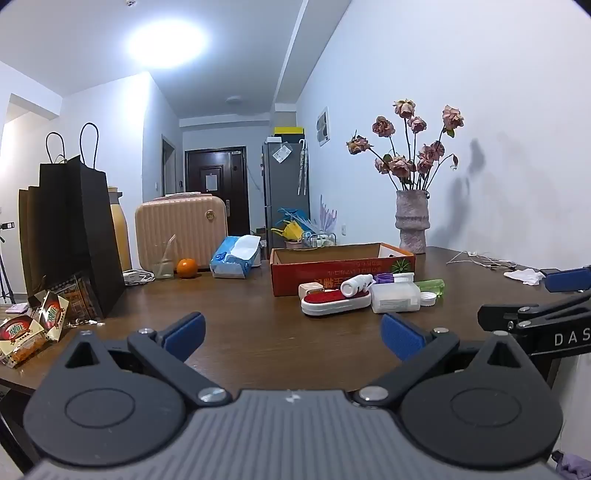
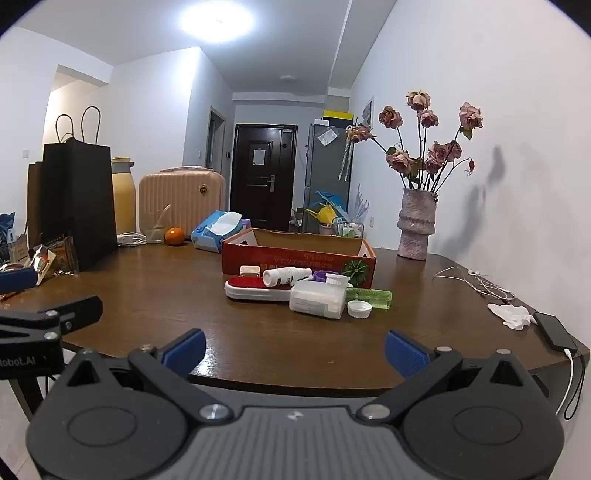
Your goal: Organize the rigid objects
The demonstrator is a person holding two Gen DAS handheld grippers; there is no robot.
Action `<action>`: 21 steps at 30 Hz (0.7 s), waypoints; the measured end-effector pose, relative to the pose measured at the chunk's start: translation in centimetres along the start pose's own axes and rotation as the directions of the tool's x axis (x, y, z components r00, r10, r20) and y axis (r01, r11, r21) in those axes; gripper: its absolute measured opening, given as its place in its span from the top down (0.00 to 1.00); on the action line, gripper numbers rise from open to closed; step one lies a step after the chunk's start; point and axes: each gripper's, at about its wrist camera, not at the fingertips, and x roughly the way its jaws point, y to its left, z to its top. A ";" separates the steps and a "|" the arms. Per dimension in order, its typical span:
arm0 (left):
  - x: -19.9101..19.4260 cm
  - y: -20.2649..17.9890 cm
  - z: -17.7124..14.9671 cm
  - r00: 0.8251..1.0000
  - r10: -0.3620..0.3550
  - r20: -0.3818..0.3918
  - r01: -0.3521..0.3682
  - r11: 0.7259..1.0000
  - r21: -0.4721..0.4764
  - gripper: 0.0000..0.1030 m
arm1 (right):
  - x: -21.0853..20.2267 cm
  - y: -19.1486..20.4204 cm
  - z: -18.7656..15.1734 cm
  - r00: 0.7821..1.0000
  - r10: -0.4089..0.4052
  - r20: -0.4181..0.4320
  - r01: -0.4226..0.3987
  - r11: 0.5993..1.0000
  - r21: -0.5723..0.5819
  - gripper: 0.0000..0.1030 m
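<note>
Left gripper (image 1: 291, 334): black links, blue pads, grey ribbed body.

White walls (image 2: 498, 74), bright round ceiling light (image 2: 216, 20), dark entrance door (image 2: 264, 177) at the end of a hallway, grey fridge (image 2: 327, 173) beside it, glossy brown wooden table (image 2: 166, 295) in front

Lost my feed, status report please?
Both tongs, left and right, open, empty. Small items clustered before red box, untouched. Nothing in the way.
</note>
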 end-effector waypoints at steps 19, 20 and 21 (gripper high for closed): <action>0.2 0.0 0.1 1.000 0.001 -0.010 -0.001 1.000 -0.001 0.00 | 0.2 0.2 -0.3 1.000 -0.003 -0.012 0.003 1.000 0.005 0.00; 0.2 0.0 0.1 1.000 0.001 -0.010 -0.001 1.000 -0.001 0.00 | 0.2 0.1 -0.2 1.000 -0.002 -0.012 0.002 1.000 0.006 0.00; 0.3 0.0 0.1 1.000 -0.001 -0.010 0.001 1.000 0.002 0.00 | 0.2 0.1 -0.2 1.000 -0.002 -0.014 0.002 1.000 0.007 0.00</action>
